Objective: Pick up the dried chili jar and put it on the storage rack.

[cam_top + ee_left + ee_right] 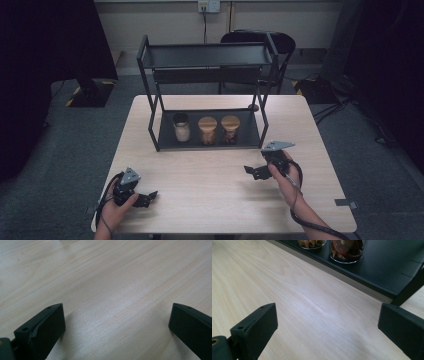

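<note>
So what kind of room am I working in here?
Probably an office or lab set up for recording: a light wooden table on grey carpet, a black metal two-tier shelf rack holding three glass jars, and a wall socket behind.

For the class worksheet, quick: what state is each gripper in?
Left gripper: open, holding nothing.
Right gripper: open, holding nothing.

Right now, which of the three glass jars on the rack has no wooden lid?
The leftmost glass jar holding pale contents; its top looks dark, not wooden.
</note>
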